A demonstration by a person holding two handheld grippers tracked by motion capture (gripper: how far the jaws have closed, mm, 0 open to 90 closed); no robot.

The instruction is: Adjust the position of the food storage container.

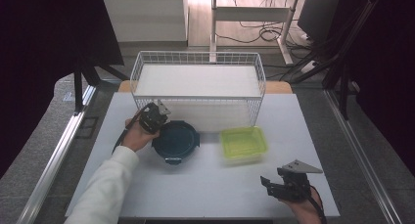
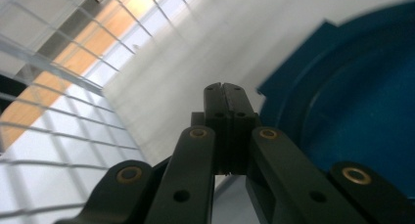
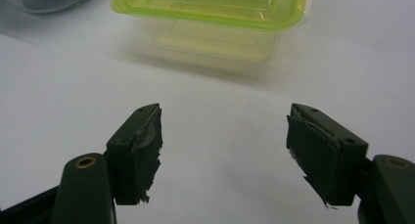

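Observation:
A round dark blue container with a clip lid [image 1: 175,141] sits on the white table, left of centre. My left gripper [image 1: 155,117] hovers at its upper left rim, jaws shut with nothing between them; its own view has the tips [image 2: 225,89] pressed together beside the blue lid [image 2: 362,121]. A yellow-green rectangular container [image 1: 243,143] stands to the right of the blue one. My right gripper [image 1: 270,182] rests near the front right edge, open and empty, pointing at the green container [image 3: 215,18] some way ahead of its tips [image 3: 222,145].
A white wire basket [image 1: 198,84] stands across the back of the table, close behind both containers, and its mesh [image 2: 54,101] runs just left of my left gripper. Bare white tabletop [image 1: 210,185] lies between the containers and the front edge.

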